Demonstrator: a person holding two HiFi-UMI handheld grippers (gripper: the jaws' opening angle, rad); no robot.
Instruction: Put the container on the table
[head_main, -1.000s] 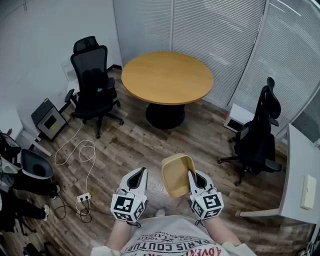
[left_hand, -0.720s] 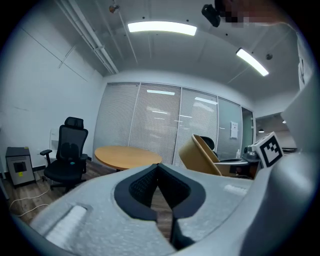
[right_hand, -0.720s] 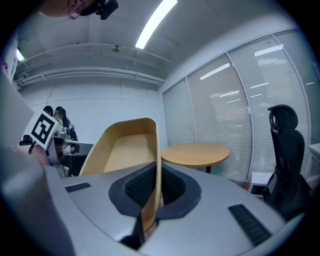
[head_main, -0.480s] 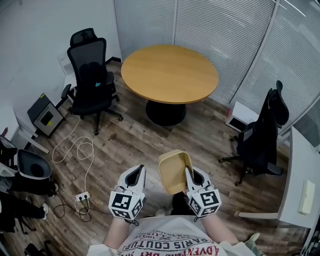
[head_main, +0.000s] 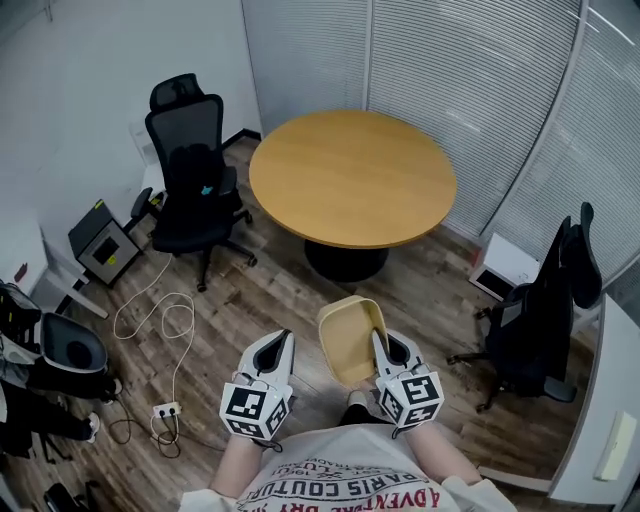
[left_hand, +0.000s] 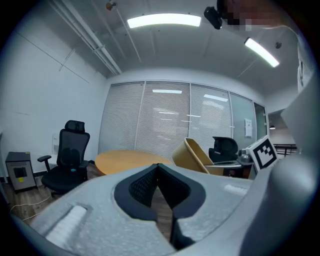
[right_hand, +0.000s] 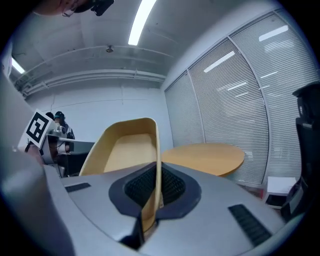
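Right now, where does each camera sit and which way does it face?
Head view: on the head, facing steeply down at the table; shows left tongs, right tongs, shirt.
Left gripper view: on left tongs, along shut empty jaws toward the table.
Right gripper view: on right tongs, along jaws clamping the container.
All three share table and container.

round wood table standing on plank floor, black office chair left of it, another chair right, white cable and power strip on the floor
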